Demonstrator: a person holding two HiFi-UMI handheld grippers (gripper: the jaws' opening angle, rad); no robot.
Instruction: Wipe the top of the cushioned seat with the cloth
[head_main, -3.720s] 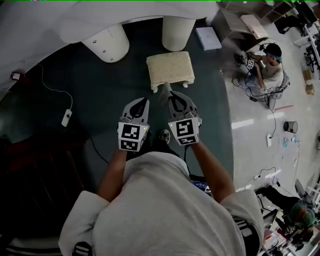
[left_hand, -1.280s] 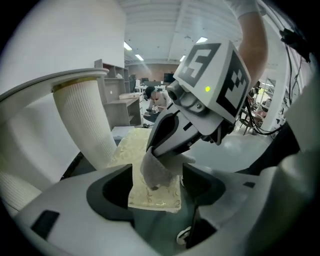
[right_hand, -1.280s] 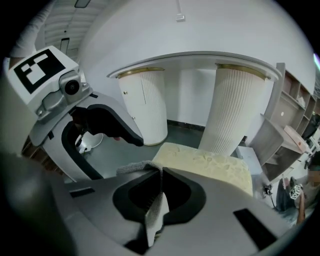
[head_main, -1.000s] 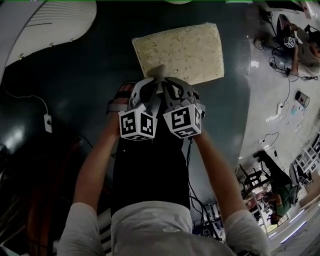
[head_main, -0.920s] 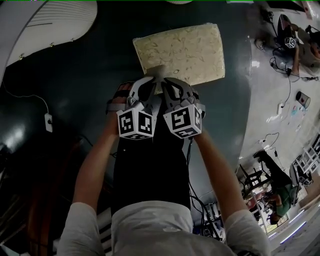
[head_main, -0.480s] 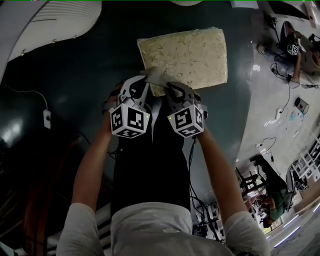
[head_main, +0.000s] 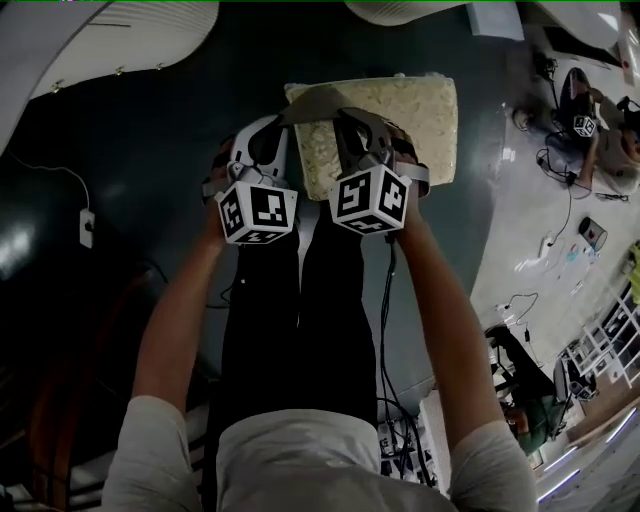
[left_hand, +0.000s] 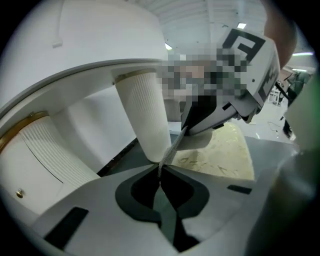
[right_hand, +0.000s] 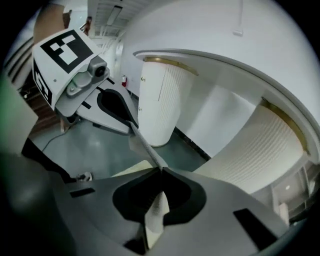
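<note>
The cushioned seat (head_main: 420, 120) is a cream, patterned pad on the dark floor ahead of me. A grey cloth (head_main: 315, 102) hangs stretched between both grippers, just over the seat's near left part. My left gripper (head_main: 285, 122) has just been closing and is shut on one end of the cloth (left_hand: 172, 147). My right gripper (head_main: 344, 114) is shut on the other end. In the right gripper view the cloth (right_hand: 145, 145) runs taut from the jaws toward the left gripper (right_hand: 131, 122), and a tail hangs behind the jaws. In the left gripper view the seat (left_hand: 225, 155) lies just beyond.
White ribbed columns (left_hand: 145, 115) and a curved white structure (head_main: 110, 40) stand close behind the seat. A power adapter (head_main: 85, 228) with its cable lies on the dark floor at left. People (head_main: 590, 130) sit on the light floor at right. My legs are below the grippers.
Both grippers have moved forward, out over the seat's near edge. The left gripper has closed on the cloth, which now hangs spread between the two grippers.
</note>
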